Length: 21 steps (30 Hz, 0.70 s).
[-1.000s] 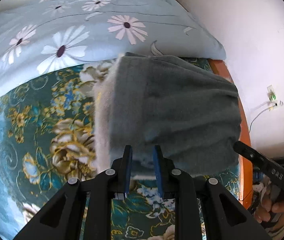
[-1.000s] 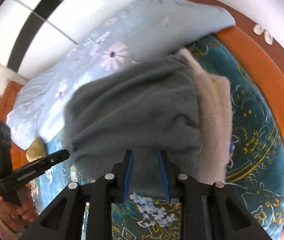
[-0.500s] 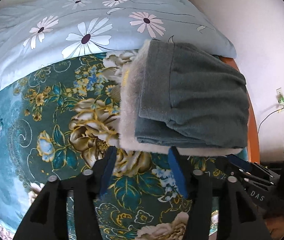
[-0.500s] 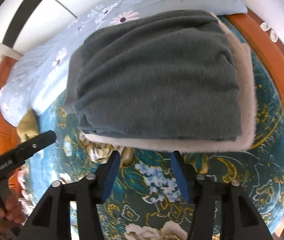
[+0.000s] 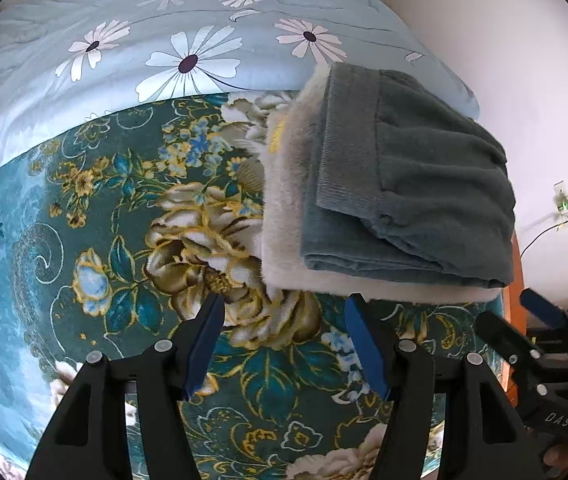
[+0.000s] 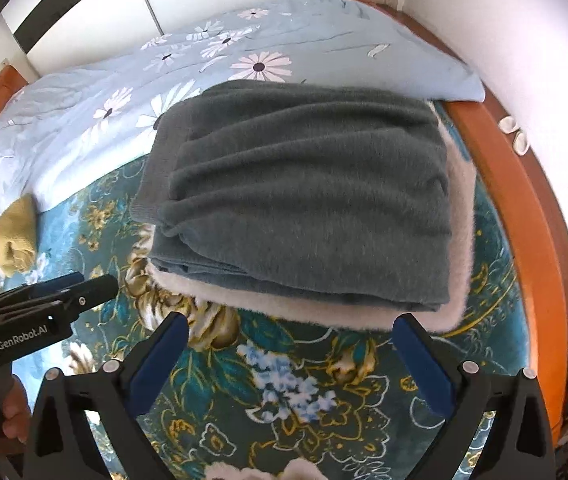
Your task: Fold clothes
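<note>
A folded grey-green sweater [image 5: 408, 184] [image 6: 304, 208] lies on top of a folded fluffy cream garment [image 5: 284, 216] [image 6: 460, 216], stacked on the teal floral bedspread [image 5: 124, 240] [image 6: 284, 392]. My left gripper [image 5: 284, 312] is open just short of the stack's near edge, nothing between its fingers. My right gripper [image 6: 288, 332] is still opening wide, with only bedspread between its fingers, also just in front of the stack. Each view shows the other gripper at its side: right gripper [image 5: 532, 312], left gripper [image 6: 96, 284].
A light blue daisy-print quilt [image 5: 164, 40] [image 6: 204, 64] lies behind the stack. A yellow garment [image 6: 18, 232] sits at the far left of the bed. The orange wooden bed frame [image 6: 524, 216] runs along the white wall, with a socket [image 5: 562, 200] on it.
Both grippers let go of the grey-green sweater, opened and pulled back from it. The sweater now rests folded on the cream garment.
</note>
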Motion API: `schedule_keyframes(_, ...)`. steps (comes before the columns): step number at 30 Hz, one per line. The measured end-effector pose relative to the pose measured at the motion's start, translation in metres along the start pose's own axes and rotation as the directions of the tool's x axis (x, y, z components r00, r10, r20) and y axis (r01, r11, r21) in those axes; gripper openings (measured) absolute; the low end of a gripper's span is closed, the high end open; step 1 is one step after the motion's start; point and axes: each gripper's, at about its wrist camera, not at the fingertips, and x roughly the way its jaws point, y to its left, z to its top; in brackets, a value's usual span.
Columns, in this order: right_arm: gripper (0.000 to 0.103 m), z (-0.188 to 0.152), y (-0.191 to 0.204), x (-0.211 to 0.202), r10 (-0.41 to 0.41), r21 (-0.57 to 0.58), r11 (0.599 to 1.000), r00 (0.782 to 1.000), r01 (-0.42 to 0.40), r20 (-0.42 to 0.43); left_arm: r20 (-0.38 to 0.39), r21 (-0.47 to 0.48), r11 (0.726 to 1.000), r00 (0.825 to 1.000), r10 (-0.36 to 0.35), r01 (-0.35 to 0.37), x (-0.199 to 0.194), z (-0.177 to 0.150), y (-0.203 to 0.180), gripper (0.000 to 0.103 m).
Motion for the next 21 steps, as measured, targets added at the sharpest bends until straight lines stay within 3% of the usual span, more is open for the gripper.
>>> schedule_keyframes(3, 0.103, 0.0, 0.005, 0.001, -0.02, -0.006, 1.0, 1.0, 0.02, 0.023, 0.0, 0.003, 1.0, 1.0, -0.017, 0.017, 0.004, 0.001, 0.003, 0.067)
schedule_keyframes(5, 0.103, -0.002, 0.008, 0.003, -0.025, -0.012, 1.0, 0.999, 0.025, 0.02, 0.01, -0.009, 0.999, 0.999, -0.048, 0.048, 0.006, 0.002, 0.006, 0.088)
schedule_keyframes(6, 0.103, -0.002, 0.01, 0.005, -0.029, -0.016, 0.999, 0.999, 0.029, 0.014, 0.018, -0.014, 0.998, 0.998, -0.059, 0.059, 0.007, 0.003, 0.007, 0.091)
schedule_keyframes(15, 0.103, -0.005, 0.02, 0.024, -0.046, -0.006, 0.999, 0.998, 0.046, -0.036, 0.032, 0.157, 0.984, 0.995, -0.09, 0.084, 0.024, 0.009, -0.003, 0.091)
schedule_keyframes(21, 0.103, -0.003, 0.026, 0.038, -0.062, -0.014, 0.998, 0.995, 0.061, -0.074, 0.037, 0.154, 0.984, 0.995, -0.096, 0.089, 0.041, 0.014, 0.002, 0.091)
